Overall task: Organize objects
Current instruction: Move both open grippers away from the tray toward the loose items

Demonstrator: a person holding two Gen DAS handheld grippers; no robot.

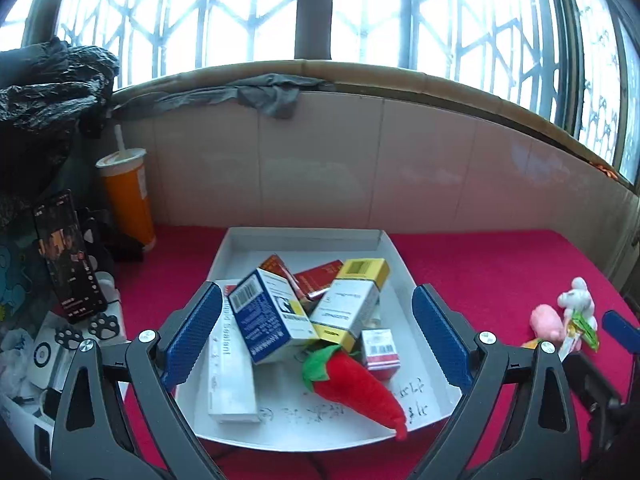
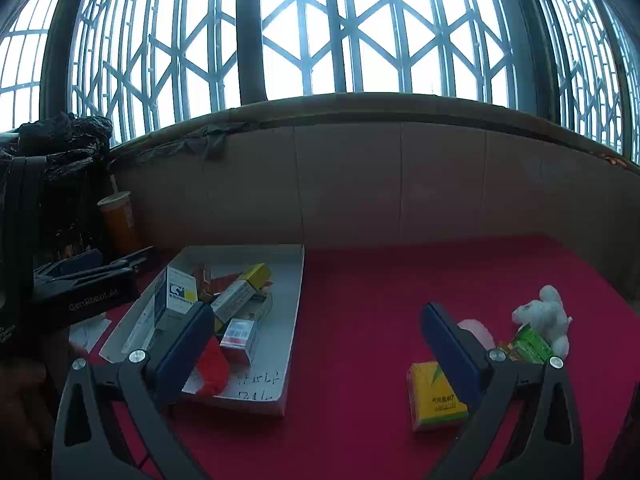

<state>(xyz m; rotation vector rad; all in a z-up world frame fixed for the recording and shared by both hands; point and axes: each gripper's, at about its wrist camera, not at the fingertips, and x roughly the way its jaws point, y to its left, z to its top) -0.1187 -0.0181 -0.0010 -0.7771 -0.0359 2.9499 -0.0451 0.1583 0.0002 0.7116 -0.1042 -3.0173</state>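
Both grippers, left [image 1: 316, 344] and right [image 2: 316, 350], spread wide and empty at lower frame, flank the white cardboard tray [image 1: 304, 236] collecting sorted boxes.

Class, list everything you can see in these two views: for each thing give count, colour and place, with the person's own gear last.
tray: one, white, on the red cloth, left of centre
boxes: several, blue-white, yellow-white, red, piled in the tray
long box: one, white, flat at the tray's left side
plush carrot: one, red with green top, tray front
yellow packet: one, on the cloth, right of the tray
plush toys: one white, one pink, far right
green packet: one, against the white toy
cup: one, orange with straw, back left
phone: one, black, propped at left
left gripper: fingers blue, open
right gripper: fingers blue, open
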